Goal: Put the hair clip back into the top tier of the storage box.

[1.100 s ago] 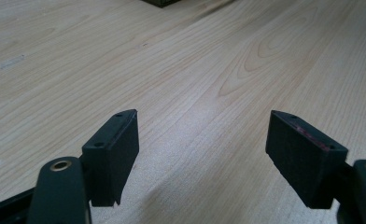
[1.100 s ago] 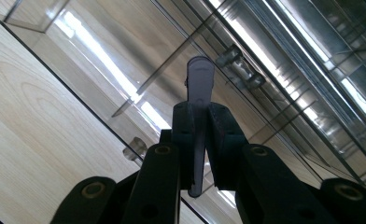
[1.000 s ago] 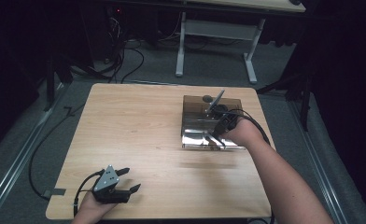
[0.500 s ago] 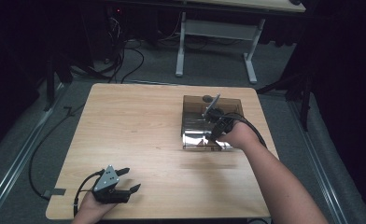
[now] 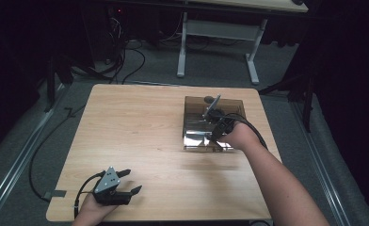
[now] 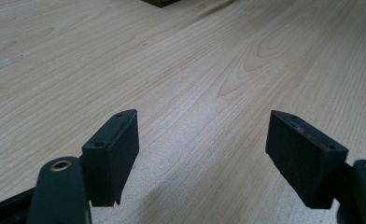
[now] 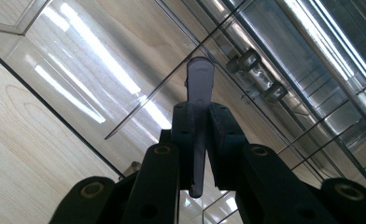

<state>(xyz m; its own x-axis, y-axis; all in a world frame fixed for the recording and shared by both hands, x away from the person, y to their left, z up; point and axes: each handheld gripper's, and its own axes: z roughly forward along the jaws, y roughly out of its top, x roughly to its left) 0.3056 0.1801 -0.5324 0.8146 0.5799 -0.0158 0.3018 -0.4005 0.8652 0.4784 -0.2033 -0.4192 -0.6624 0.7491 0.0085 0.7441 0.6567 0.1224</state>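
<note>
left hand-held gripper (image 5: 125,181): jaws apart, low | right hand-held gripper (image 5: 214,126): jaws clamped, arm outstretched

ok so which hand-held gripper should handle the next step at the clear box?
Right. The right hand-held gripper is at the clear box, already shut on a flat grey utensil handle. The left hand-held gripper rests open at the table's near corner.

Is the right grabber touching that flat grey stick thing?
Touching. In the right gripper view, the right gripper has both black pads pressed flat against the grey handle, with no gap on either side, above the clear box.
</note>
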